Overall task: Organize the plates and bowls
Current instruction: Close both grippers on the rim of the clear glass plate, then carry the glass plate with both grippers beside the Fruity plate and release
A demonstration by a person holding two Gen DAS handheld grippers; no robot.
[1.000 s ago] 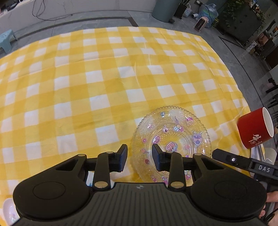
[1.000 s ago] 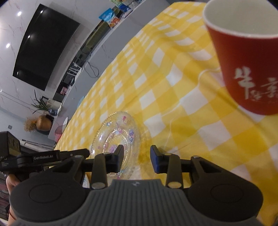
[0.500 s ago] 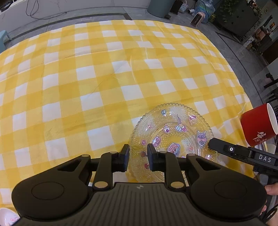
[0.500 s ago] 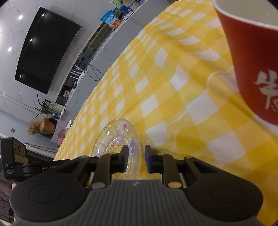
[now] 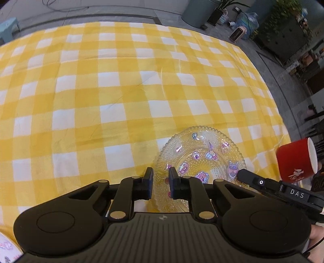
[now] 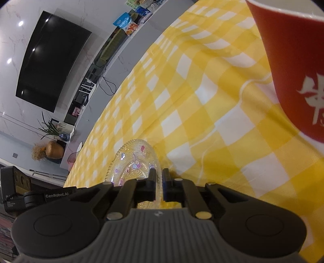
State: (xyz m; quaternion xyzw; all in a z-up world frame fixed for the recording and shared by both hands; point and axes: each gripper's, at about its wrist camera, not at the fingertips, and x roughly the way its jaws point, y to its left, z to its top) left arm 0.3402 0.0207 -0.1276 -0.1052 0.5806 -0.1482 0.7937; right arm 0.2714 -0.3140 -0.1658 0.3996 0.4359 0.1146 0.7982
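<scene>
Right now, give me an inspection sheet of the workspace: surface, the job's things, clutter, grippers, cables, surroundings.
Surface: yellow and white checked tablecloth, lightly creased.
Job's things: clear beaded glass plate with cartoon prints, near the cloth's near edge; part of a white printed dish at the lower left corner.
Clutter: red cup with white characters beside the plate.
Grippers: left gripper closing, the plate's rim between its jaws; right gripper shut on the plate's opposite rim.
Cables: dark cable below the wall television; another loops on the floor beyond the table.
Surroundings: potted plants, a blue water jug, a small blue stool.
</scene>
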